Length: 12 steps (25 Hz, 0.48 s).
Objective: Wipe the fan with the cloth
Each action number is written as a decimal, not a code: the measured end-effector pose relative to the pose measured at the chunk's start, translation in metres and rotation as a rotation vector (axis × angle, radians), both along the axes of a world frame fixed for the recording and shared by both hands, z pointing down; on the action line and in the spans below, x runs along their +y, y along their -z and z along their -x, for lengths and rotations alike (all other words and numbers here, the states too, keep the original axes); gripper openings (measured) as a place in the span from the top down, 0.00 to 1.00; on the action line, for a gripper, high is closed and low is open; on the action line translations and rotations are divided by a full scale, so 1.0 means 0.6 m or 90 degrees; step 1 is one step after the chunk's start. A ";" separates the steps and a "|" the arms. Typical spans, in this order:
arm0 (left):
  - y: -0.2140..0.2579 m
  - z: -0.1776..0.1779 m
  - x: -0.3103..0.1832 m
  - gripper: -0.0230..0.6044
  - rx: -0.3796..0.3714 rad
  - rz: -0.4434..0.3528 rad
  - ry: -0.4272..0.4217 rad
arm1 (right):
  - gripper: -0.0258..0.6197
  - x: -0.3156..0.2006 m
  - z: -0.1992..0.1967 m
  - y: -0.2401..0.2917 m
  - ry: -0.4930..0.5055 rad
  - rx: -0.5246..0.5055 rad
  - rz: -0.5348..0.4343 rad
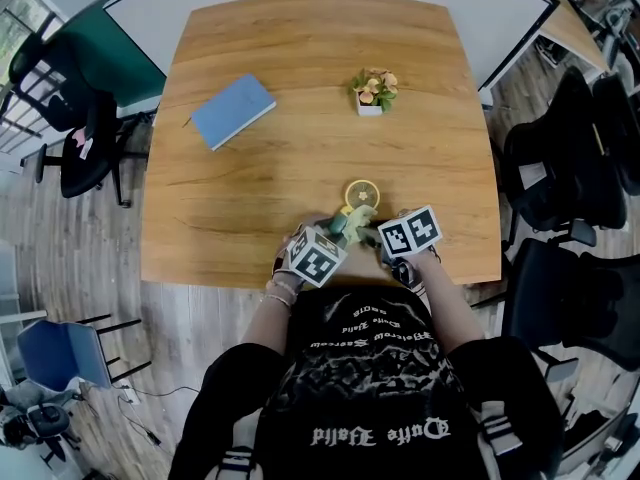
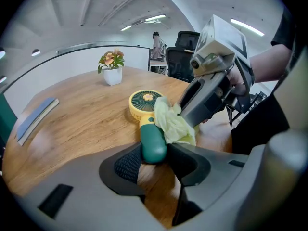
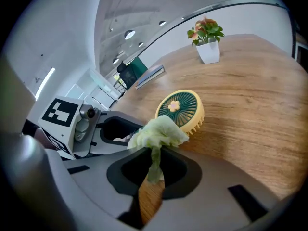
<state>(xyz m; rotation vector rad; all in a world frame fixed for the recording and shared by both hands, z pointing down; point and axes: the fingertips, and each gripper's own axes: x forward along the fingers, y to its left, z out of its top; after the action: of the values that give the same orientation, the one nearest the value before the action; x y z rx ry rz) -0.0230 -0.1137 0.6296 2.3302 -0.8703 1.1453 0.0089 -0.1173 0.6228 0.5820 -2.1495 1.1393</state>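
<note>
Right gripper (image 3: pixel 154 163) is pinched tight on the cloth (image 3: pixel 158 131), with the wad bunched past its tips and resting against the fan (image 3: pixel 180 109) where the green handle meets the yellow head. Left gripper (image 2: pixel 154 154) is clamped on that handle and steadies the fan. Its long axis runs away from the person, head at the far end and grille facing up. The grille lies just beyond the cloth, so by my read the stroke goes outward along that axis, and the right hand is the one placed for it.
</note>
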 end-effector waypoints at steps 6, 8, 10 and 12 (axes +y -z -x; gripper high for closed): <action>-0.002 0.001 0.007 0.66 0.013 -0.012 -0.043 | 0.87 0.038 0.023 -0.012 0.142 0.036 -0.002; -0.002 -0.001 0.011 0.64 0.014 -0.011 -0.061 | 0.87 0.044 0.019 -0.012 0.152 0.032 0.010; -0.001 -0.009 0.018 0.56 0.025 -0.003 -0.078 | 0.87 0.055 0.007 -0.009 0.160 0.029 0.021; 0.001 -0.016 0.023 0.49 0.050 0.022 -0.076 | 0.87 0.062 -0.010 -0.003 0.143 0.027 0.018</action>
<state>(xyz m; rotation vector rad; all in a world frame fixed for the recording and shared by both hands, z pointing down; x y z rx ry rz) -0.0132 -0.1000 0.6291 2.4090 -0.6861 1.0994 0.0146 -0.0802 0.6249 0.3382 -2.0988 1.0225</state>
